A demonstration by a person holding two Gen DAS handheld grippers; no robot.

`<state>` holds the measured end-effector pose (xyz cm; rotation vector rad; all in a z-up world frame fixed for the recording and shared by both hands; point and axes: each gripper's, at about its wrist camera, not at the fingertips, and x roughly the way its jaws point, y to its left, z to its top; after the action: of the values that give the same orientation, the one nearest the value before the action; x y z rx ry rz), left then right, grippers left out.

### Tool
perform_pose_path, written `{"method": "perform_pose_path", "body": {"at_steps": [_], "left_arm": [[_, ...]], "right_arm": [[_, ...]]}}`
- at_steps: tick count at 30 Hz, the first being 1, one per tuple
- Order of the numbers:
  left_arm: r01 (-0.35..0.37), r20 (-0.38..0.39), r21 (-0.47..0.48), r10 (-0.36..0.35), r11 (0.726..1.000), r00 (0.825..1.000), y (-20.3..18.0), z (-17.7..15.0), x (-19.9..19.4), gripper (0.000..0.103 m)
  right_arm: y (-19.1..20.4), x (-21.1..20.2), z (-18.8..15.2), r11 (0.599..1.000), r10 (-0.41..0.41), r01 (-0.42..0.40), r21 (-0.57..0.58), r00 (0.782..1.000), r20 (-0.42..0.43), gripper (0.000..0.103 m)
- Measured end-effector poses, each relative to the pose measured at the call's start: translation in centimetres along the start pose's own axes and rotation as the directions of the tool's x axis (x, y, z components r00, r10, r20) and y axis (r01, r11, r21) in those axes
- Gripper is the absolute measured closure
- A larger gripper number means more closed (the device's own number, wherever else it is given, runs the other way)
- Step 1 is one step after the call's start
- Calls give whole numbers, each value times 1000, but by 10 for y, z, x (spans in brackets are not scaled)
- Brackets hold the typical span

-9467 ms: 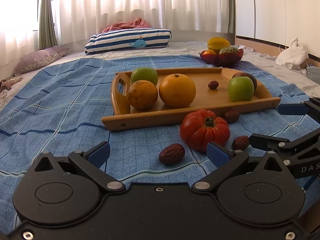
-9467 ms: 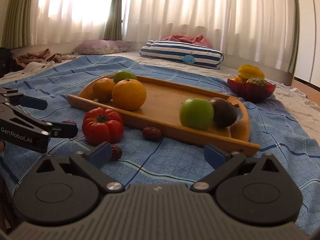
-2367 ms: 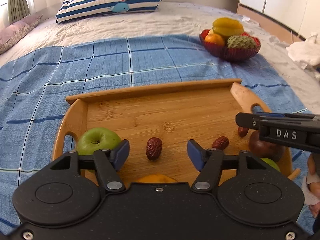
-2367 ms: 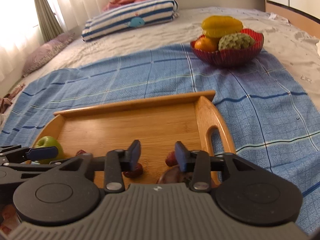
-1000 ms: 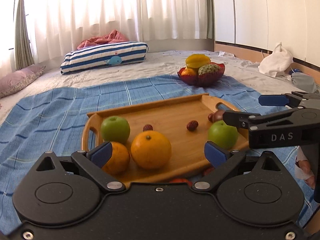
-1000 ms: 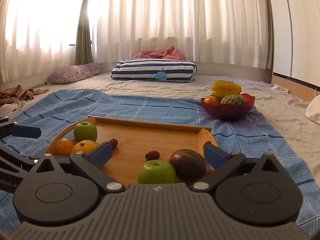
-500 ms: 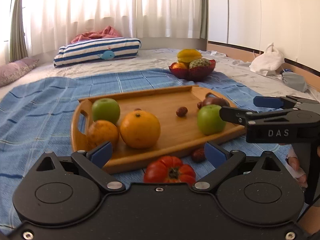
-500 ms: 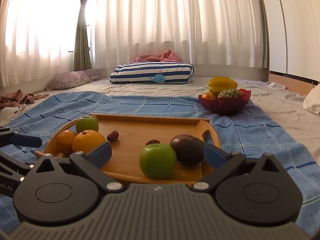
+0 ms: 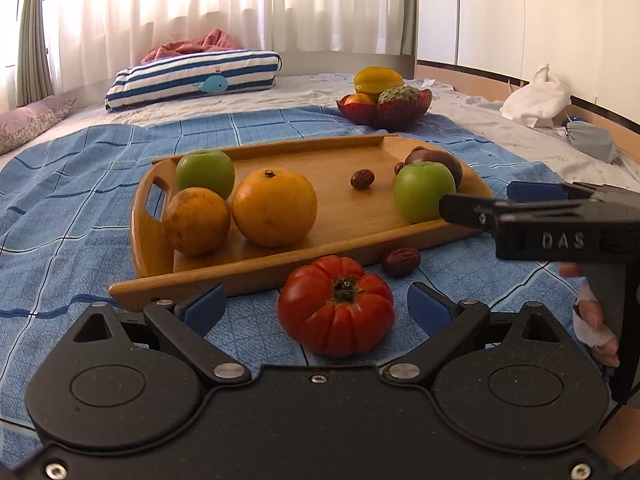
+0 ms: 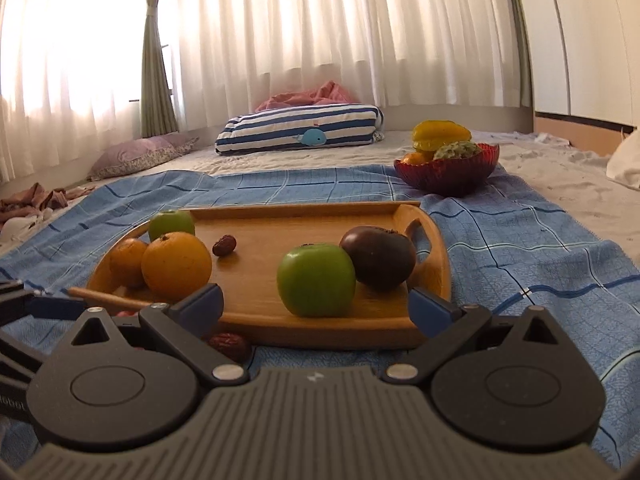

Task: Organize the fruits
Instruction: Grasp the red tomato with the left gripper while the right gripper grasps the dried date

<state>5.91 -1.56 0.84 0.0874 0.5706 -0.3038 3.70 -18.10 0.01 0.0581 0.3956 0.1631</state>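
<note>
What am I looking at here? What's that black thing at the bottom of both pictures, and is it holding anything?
No robot: a person carries two hand-held grippers, each with a camera looking along its fingers. One picture is from the left gripper, the other from the right gripper. Both are open and hold nothing. On the blue blanket sits a wooden tray with green apples, oranges, a dark fruit and small red dates. A red tomato and one date lie off the tray, just in front of it.

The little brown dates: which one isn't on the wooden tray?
The date lying on the blue blanket, beside the red tomato. The other date sits on the tray, mid-floor.
</note>
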Motion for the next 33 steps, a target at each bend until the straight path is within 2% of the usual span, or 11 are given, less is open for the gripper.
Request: {"method": "perform_pose_path", "body": {"at_steps": [4,12,16,22,28,33], "left_arm": [[-12,10,27,12,1000,1000,-3,-4,2,6],[16,-3,46,-16,999,1000,-8,-8,7,9],[13,-19,27,-13,1000,1000,-6,-11,11,17],[23,-31,-32,-24,999,999,3,-14,17,20],[7,-25,-6,-7,1000,1000,-2,-18,19,22],[15,-8,4,-15,1000,1000,-5,-23,18,29]], "right_arm": [[3,-4,-4,1000,18,-17,-7,1000,25,0],[-6,5,-11,998,28,-27,57,999,-17,0],[-4,8,-16,999,29,-28,43,999,-29,0],[-4,10,-17,999,36,-35,42,999,-37,0],[-5,12,-18,998,38,-35,55,998,-50,0],[-3,13,-18,999,36,-34,40,998,-49,0]]}}
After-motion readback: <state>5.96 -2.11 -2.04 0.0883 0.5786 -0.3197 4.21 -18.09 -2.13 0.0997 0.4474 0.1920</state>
